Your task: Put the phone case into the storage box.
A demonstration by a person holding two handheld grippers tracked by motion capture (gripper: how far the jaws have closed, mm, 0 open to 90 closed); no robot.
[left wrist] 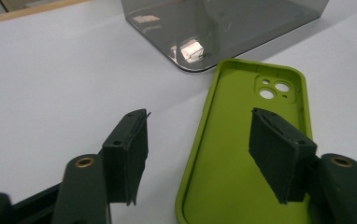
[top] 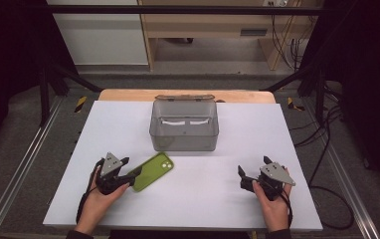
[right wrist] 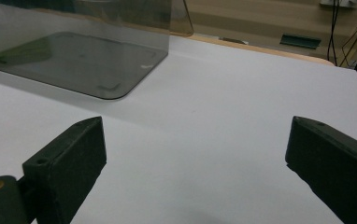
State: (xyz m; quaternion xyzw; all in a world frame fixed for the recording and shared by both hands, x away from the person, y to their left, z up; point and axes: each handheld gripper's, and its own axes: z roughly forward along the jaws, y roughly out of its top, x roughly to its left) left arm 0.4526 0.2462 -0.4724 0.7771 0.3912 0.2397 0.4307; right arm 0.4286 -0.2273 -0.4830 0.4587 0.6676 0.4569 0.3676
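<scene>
A: The case (left wrist: 242, 158) runs off the bottom edge in the left gripper view, and the right pad (left wrist: 279, 158) of the left hand-held gripper (left wrist: 200, 158) covers part of its inside.

B: Box (left wrist: 223, 28)?

A: Top cut off there. In the right gripper view, its left side is cut too.

B: What's inside it, high view?

A: White patches, too small to tell.

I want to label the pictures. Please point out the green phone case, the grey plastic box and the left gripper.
green phone case (left wrist: 223, 154), left gripper view, its inner floor.
grey plastic box (top: 184, 142), high view, its front wall.
left gripper (left wrist: 197, 154), left gripper view, midway between its fingers.
</scene>
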